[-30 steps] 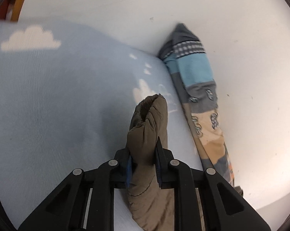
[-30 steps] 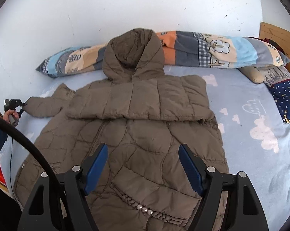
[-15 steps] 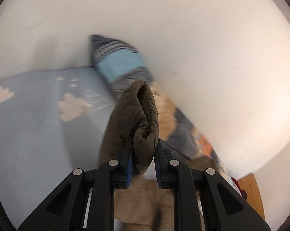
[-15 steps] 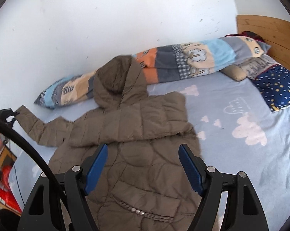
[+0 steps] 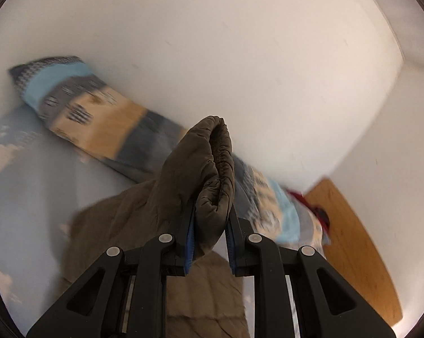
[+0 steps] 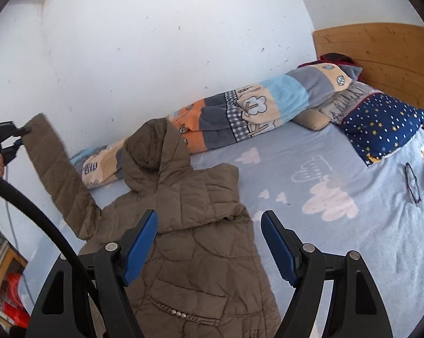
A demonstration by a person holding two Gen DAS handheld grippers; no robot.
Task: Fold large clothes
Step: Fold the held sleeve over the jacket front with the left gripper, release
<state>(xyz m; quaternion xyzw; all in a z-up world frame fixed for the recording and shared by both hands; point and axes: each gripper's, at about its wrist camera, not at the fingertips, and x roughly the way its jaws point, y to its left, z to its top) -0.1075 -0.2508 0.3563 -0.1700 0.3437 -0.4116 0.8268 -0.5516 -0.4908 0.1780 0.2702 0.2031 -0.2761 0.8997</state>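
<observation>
A brown hooded puffer coat point(image 6: 195, 242) lies front-up on the light blue bedsheet point(image 6: 319, 242), its hood point(image 6: 150, 152) toward the wall. Its right sleeve is folded across the chest. My left gripper point(image 5: 210, 225) is shut on the cuff point(image 5: 212, 169) of the left sleeve. In the right wrist view that sleeve point(image 6: 57, 174) hangs stretched up and out to the left from the left gripper point(image 6: 20, 135), clear of the bed. My right gripper point(image 6: 209, 248) hovers open over the coat's body with nothing between its blue pads.
A long patchwork bolster point(image 6: 240, 112) lies along the white wall behind the hood. A starry navy pillow point(image 6: 386, 124) and a wooden headboard point(image 6: 381, 50) are at the right. Eyeglasses point(image 6: 412, 180) lie on the sheet near the right edge.
My left gripper has lifted the sleeve cuff off the bed, raising it high and swinging it toward the coat. The right gripper rose slightly and turned rightward, staying open.
</observation>
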